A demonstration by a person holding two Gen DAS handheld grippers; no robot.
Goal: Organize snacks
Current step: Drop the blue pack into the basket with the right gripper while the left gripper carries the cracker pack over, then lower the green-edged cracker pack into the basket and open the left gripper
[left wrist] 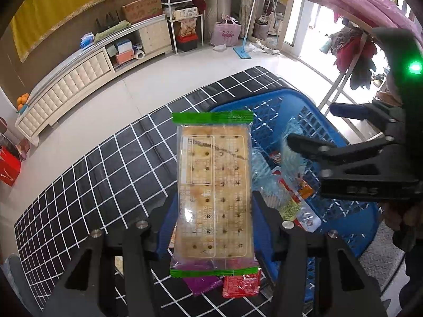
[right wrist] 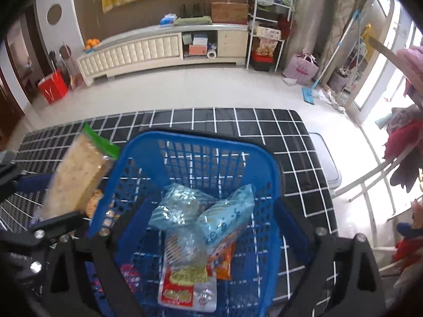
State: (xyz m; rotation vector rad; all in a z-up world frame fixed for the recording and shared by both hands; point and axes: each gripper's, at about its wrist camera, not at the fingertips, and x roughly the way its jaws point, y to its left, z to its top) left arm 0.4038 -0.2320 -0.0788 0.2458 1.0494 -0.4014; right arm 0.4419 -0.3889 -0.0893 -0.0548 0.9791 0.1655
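Note:
My left gripper is shut on a clear cracker pack with green ends and holds it upright above the checked table, just left of the blue mesh basket. The pack also shows in the right wrist view, left of the basket. My right gripper is open and empty over the basket, which holds several snack packs, among them a light blue one and a red and white one. The right gripper appears in the left wrist view above the basket.
A purple pack and a red pack lie on the black checked tablecloth below the held crackers. More snacks lie left of the basket. A low cabinet and shelves stand across the white floor.

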